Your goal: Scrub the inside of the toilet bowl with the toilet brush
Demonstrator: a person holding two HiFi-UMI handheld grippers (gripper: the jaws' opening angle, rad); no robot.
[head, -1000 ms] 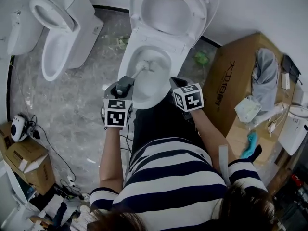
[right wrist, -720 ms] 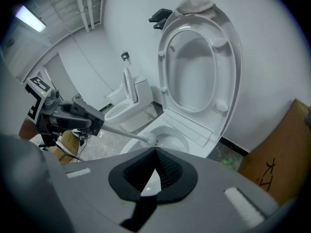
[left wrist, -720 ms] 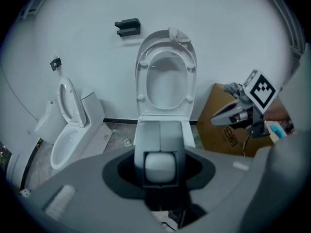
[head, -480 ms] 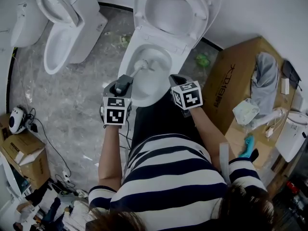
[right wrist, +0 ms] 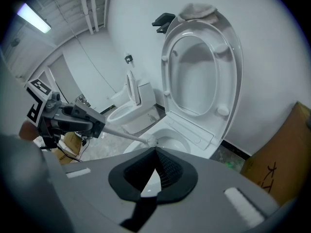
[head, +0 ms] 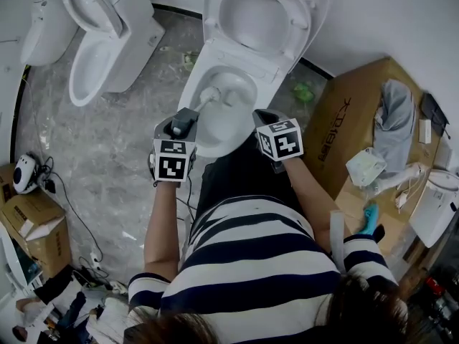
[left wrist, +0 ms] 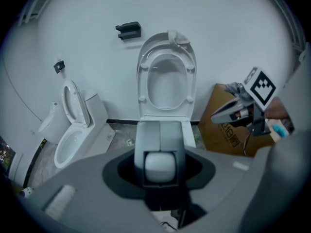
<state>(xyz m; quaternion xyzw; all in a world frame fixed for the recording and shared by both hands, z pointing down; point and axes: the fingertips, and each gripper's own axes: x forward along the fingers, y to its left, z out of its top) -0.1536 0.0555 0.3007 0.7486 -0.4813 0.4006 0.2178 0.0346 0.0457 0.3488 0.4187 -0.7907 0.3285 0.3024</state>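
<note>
A white toilet stands ahead with its seat and lid raised against the wall. My left gripper is shut on the white toilet brush's handle. The brush head sits inside the bowl at its left wall. In the left gripper view the handle's end fills the gap between the jaws. My right gripper hovers over the bowl's right rim, shut with nothing in it. From the right gripper view, the handle slants down to the brush head in the bowl.
A second white toilet stands to the left. A large cardboard box with cloth and small items sits right of the toilet. Smaller boxes and cables lie at the lower left. The floor is grey marble.
The head view has drifted slightly. Both grippers and the brush keep nearly the same place in the bowl.
</note>
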